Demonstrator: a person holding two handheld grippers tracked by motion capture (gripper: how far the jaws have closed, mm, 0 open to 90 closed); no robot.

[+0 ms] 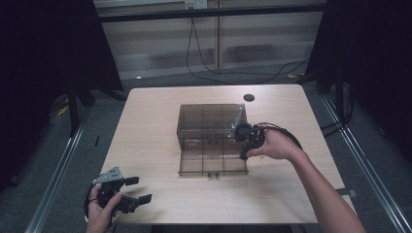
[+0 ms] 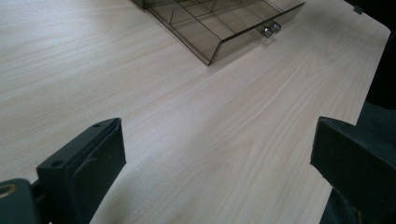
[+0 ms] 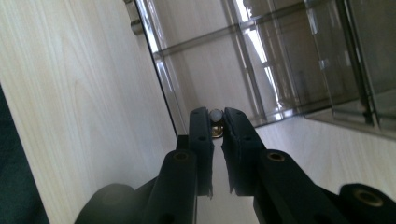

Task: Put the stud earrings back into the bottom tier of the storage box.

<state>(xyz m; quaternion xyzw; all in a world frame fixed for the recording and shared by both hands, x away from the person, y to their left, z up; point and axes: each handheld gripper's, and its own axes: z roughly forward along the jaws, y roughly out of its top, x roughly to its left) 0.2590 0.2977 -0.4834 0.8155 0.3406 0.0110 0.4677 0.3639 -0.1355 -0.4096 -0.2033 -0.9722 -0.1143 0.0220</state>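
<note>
A smoky clear drawer cabinet [image 1: 211, 124] stands mid-table with its bottom drawer [image 1: 214, 162] pulled out toward me. That drawer is divided into compartments [image 3: 210, 70] and has two small metal knobs [image 2: 271, 29] on its front. My right gripper [image 1: 243, 155] hangs at the drawer's right side, pointing down. Its jaws are shut on a small pale round-headed piece [image 3: 215, 114] with brass under it, right at the drawer's edge. My left gripper [image 1: 138, 190] rests open near the table's front left corner, with nothing between its wide-apart jaws [image 2: 217, 158].
The light wooden table [image 1: 155, 121] has bare surface left of and in front of the cabinet. A small black disc [image 1: 248, 97] lies near the far edge. Cables [image 1: 233, 73] run across the floor behind the table.
</note>
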